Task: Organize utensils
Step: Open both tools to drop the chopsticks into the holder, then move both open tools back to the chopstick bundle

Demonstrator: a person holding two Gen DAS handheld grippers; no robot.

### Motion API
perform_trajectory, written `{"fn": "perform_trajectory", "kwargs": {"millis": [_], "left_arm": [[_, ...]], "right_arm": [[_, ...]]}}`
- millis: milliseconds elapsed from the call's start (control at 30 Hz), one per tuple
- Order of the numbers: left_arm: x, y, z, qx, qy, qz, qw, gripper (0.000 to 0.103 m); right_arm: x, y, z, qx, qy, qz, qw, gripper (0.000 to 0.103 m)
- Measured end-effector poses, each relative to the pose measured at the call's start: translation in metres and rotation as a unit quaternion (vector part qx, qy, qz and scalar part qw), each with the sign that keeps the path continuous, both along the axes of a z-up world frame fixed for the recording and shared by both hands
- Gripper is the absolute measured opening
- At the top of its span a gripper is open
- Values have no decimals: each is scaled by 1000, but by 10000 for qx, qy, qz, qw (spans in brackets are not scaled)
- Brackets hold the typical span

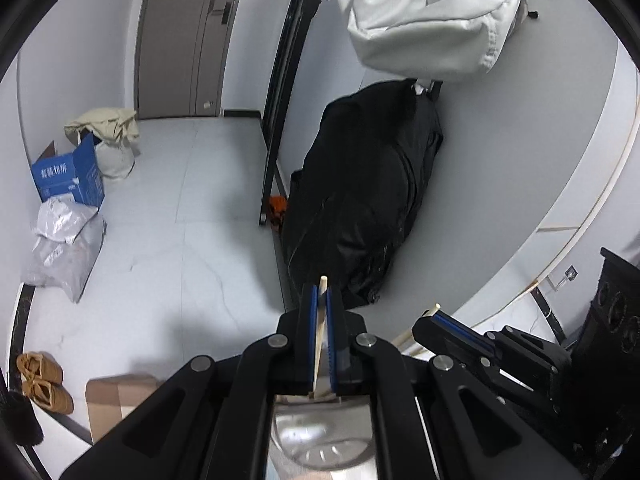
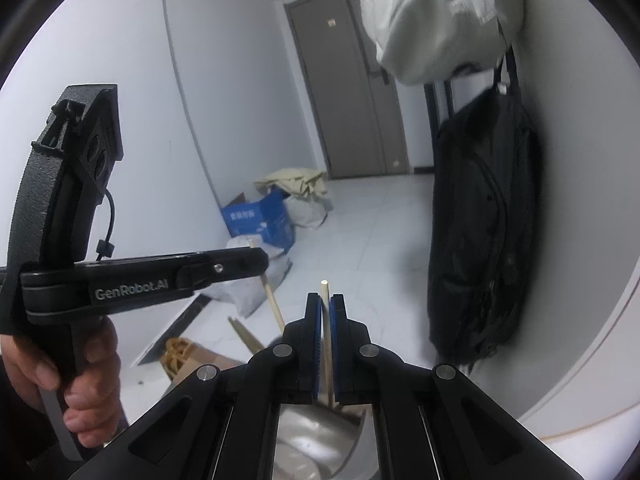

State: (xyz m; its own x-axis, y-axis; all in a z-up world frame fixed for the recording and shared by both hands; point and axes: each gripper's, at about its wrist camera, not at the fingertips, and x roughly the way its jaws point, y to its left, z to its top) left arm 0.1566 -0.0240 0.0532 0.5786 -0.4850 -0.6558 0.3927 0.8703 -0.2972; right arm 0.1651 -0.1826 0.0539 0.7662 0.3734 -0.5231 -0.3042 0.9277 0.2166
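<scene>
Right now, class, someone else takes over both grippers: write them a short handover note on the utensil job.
Left gripper: shut on a wooden chopstick.
Right gripper: shut on a second chopstick.
Both sticks stand over the shiny metal holder just below the jaws; how deep their lower ends sit is hidden.
Done: both chopsticks picked up and brought to the holder.
Left: probably lower them in, then open each gripper.

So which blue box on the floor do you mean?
Find the grey double door at the far end of the pale tiled floor. Left of it, against the wall, stands the blue cardboard box. Its neighbours are pale bags; it alone is blue with white lettering.
</scene>
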Motion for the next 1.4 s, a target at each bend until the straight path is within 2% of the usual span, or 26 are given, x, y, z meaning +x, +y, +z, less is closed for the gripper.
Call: {"fn": "perform_trajectory", "kwargs": {"millis": [67, 133, 200, 233, 267, 333, 467, 600, 667, 833, 900, 967, 1067, 1400], "left_arm": [[-1, 0, 0, 3, 111, -45, 9999, 3], [-4, 2, 2, 17, 260, -12, 9997, 17], [-10, 5, 6, -4, 223, 79, 9997, 52], [-14, 8, 7, -4, 151, 168, 9997, 58], [-21, 11, 14, -29, 41, 254, 9997, 63], [-32, 13, 21, -64, -73, 313, 9995, 64], [-56, 14, 36, 73, -345, 571, 9977, 75], [-83, 15, 45, 239, -639, 842, 9941, 83], [-94, 16, 47, 290, -691, 942, 9927, 84], [-116, 19, 47, 361, -813, 1056, 9904, 86], [-126, 20, 47, 373, -891, 1080, 9894, 92], [-135, 22, 47, 373, -942, 1112, 9886, 95], [-151, 23, 46, 370, -1009, 1126, 9878, 96], [-185, 31, 23, 439, -1034, 1163, 9868, 100]], "right_arm": [[-2, -2, -5, -2, 128, -44, 9999, 7], [-7, -7, -8, 83, 224, -116, 9996, 10], [-13, -14, -9, 225, 313, -224, 9990, 28], [-19, -18, -7, 318, 318, -287, 9986, 37], [-23, -22, -5, 392, 298, -339, 9982, 37], [-34, -27, 0, 438, 260, -408, 9979, 41], [-61, -34, 17, 503, 13, -532, 9973, 65], [-84, -33, 32, 539, -182, -524, 9970, 72], [-99, -31, 39, 547, -319, -515, 9967, 80], [-135, -23, 52, 584, -626, -417, 9955, 87], [-149, -18, 56, 595, -706, -376, 9950, 91], [-159, -16, 57, 604, -777, -349, 9945, 97], [-177, -11, 60, 586, -879, -307, 9939, 99], [-220, 3, 37, 547, -762, -272, 9952, 103]]}}
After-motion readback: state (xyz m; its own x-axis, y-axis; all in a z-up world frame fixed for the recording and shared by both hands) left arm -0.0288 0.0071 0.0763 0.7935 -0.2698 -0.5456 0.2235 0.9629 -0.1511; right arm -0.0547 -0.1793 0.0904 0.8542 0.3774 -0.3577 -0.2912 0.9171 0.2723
